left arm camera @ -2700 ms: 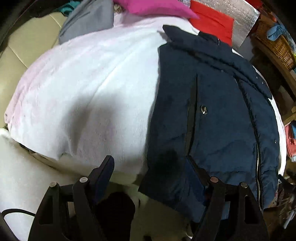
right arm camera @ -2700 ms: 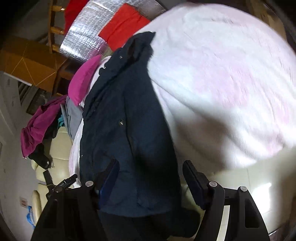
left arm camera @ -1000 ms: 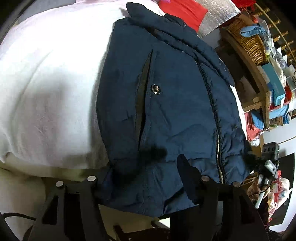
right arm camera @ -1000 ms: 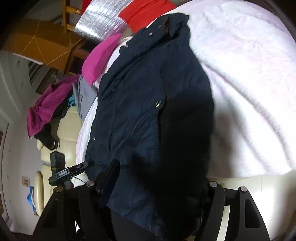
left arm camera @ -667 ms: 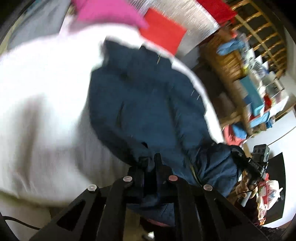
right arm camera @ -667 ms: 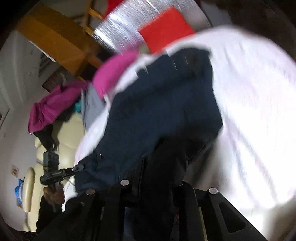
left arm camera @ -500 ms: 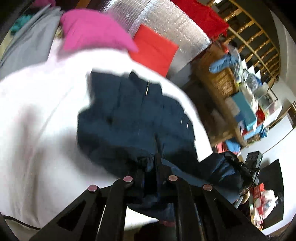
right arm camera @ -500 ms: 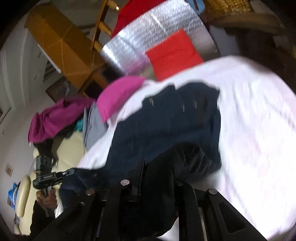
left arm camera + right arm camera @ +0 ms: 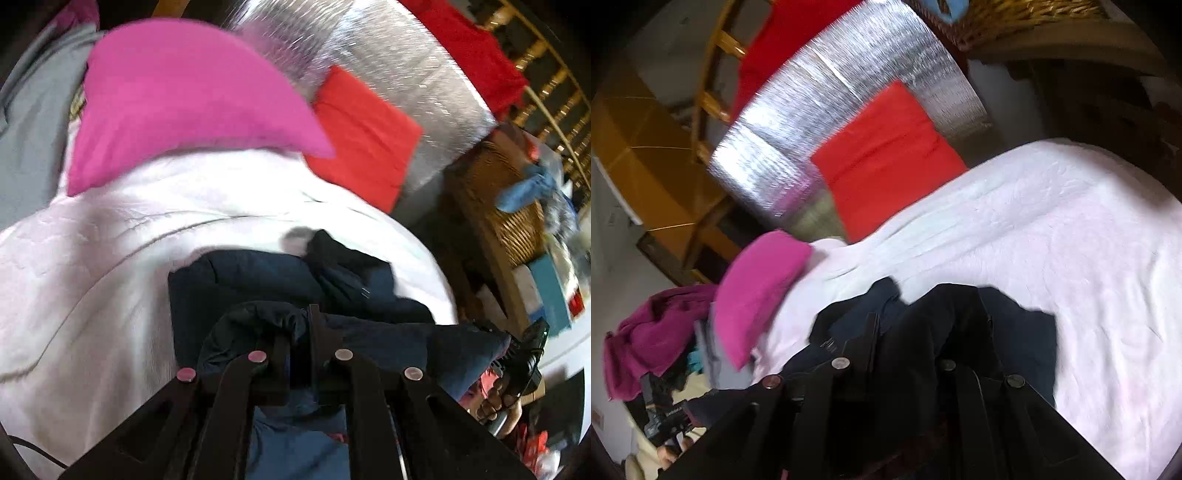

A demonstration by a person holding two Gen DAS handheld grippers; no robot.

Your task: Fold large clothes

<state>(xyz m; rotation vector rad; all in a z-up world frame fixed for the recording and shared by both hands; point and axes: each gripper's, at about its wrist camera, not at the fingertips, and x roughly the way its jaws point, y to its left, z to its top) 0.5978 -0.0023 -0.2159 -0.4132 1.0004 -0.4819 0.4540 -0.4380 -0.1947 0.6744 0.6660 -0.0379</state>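
Observation:
A dark navy padded jacket (image 9: 258,273) lies on a pale pink blanket (image 9: 92,280); it also shows in the right wrist view (image 9: 1023,332). My left gripper (image 9: 299,332) is shut on the jacket's bottom hem, lifted and carried over the jacket's upper part. My right gripper (image 9: 908,347) is shut on the hem's other corner, with dark cloth bunched between its fingers. The hem stretches between both grippers, and the right gripper shows in the left wrist view (image 9: 524,354). The jacket's lower half is hidden under the lifted fold.
A magenta pillow (image 9: 184,96), a red cushion (image 9: 365,133) and a silver foil panel (image 9: 827,122) lie at the blanket's far end. A grey garment (image 9: 29,110) lies left. A wicker basket (image 9: 517,214) on wooden shelving stands right. Purple clothes (image 9: 646,332) are heaped beside the blanket.
Both grippers closed on the jacket's bottom hem, lifted it and carried it forward towards the collar, folding the jacket over itself. The view has swung towards the pillows.

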